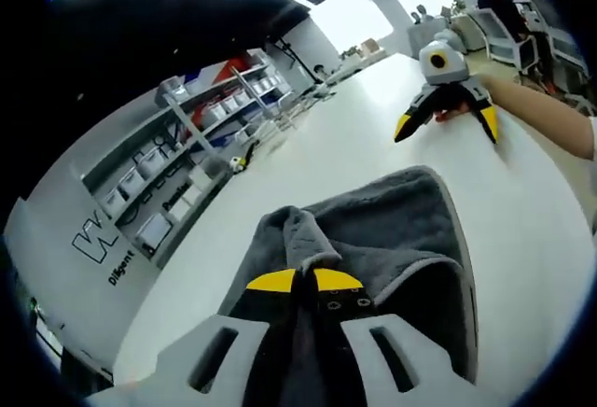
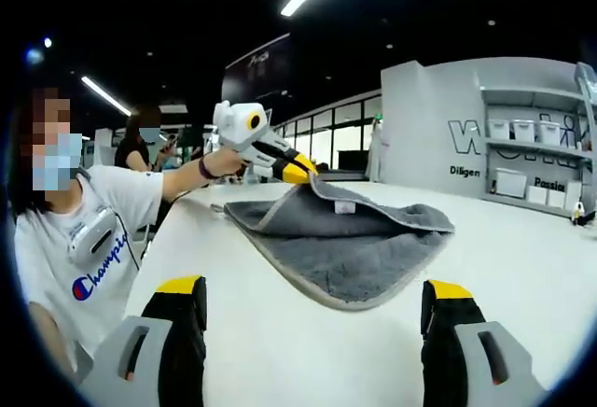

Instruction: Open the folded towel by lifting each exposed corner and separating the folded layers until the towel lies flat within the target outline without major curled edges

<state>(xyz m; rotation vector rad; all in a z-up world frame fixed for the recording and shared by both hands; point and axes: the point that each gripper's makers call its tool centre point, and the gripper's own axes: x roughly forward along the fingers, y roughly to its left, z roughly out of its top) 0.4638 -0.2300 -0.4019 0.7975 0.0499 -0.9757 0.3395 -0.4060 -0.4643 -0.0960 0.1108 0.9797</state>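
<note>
1. Pinching a raised towel corner (image 1: pixel 297 230), the left claw (image 1: pixel 303 281) is lifting it to peel the grey towel's (image 2: pixel 350 239) layers apart.
2. Right claw (image 2: pixel 312 318) is hovering spread before the towel on the white tabletop (image 2: pixel 522 267), ready for another corner.

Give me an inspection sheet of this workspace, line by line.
Surface: white table, bare around the towel.
Job's things: grey towel, folded, one corner lifted and pinched.
Clutter: nothing seen on the table near the towel.
Grippers: left gripper shut on the towel's corner; right gripper open, resting on the table away from the towel.
Cables: nothing seen.
Surroundings: shelves with white bins against a wall; a person in a white shirt; ceiling strip lights.
</note>
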